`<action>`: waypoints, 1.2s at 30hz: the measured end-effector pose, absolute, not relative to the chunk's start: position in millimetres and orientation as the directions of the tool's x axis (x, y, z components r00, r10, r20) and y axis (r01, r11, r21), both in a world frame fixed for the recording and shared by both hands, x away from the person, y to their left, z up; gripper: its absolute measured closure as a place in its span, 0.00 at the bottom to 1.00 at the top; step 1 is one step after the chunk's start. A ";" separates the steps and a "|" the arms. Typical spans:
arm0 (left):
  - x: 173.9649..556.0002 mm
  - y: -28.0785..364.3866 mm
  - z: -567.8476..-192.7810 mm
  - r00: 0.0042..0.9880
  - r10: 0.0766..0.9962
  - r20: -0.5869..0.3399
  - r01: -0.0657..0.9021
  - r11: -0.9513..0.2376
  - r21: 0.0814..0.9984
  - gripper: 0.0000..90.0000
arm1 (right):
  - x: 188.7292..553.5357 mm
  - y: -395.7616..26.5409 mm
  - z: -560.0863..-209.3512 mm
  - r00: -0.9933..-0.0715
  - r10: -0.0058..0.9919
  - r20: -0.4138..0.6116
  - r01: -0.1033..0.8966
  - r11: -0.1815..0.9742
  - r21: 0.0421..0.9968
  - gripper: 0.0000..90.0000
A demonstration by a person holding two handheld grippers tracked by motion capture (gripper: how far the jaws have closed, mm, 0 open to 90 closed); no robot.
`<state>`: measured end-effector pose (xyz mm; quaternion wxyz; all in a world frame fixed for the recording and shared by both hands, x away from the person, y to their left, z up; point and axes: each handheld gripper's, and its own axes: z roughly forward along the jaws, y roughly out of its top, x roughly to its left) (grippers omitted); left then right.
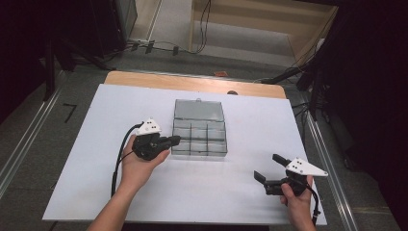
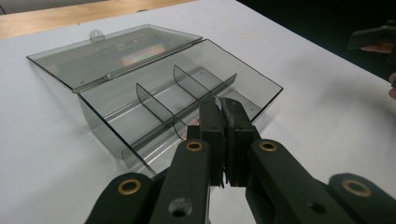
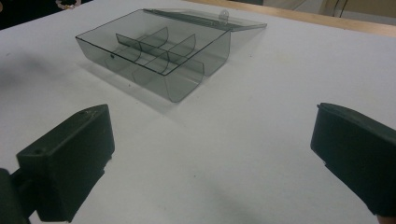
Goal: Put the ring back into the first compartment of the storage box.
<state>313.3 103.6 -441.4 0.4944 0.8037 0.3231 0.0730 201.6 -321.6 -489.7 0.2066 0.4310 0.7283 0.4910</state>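
Observation:
A clear grey plastic compartment box [image 1: 199,140] lies open in the middle of the white table cover, its lid [image 1: 198,109] folded flat behind it. Its dividers [image 2: 159,100] stand between compartments that look empty. My left gripper [image 1: 177,139] is at the box's left front corner and points into it. In the left gripper view its jaws [image 2: 222,106] are pressed together over the near wall of the box [image 2: 112,133], and I make out nothing between them. My right gripper [image 1: 267,166] rests near the table's front right with its jaws wide apart. The right gripper view shows only bare cover between them [image 3: 210,119], with the box [image 3: 154,51] farther off.
The white cover [image 1: 96,159] spans most of the wooden table [image 1: 192,83]. Beyond the table's far edge lie cables on the floor [image 1: 159,47]. Dark equipment stands at both sides. A metal rail [image 1: 332,183] runs along the table's right edge.

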 end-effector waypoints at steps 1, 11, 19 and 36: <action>314.4 103.4 -441.1 0.778 0.594 -0.204 0.450 -0.300 0.841 0.98 | 201.6 -321.6 -489.7 -0.543 0.831 0.122 0.425 0.146 0.894 0.00; 327.5 101.3 -439.5 0.772 0.603 -0.200 0.451 -0.298 0.842 0.98 | 202.7 -321.0 -491.3 -0.545 0.829 0.124 0.429 0.149 0.891 0.00; 337.3 99.0 -444.9 0.761 0.608 -0.227 0.471 -0.277 0.837 0.98 | 202.4 -323.4 -490.8 -0.544 0.829 0.129 0.426 0.140 0.894 0.00; 357.3 93.5 -446.7 0.744 0.621 -0.246 0.484 -0.249 0.839 0.98 | 202.5 -323.5 -491.3 -0.544 0.830 0.126 0.427 0.144 0.893 0.00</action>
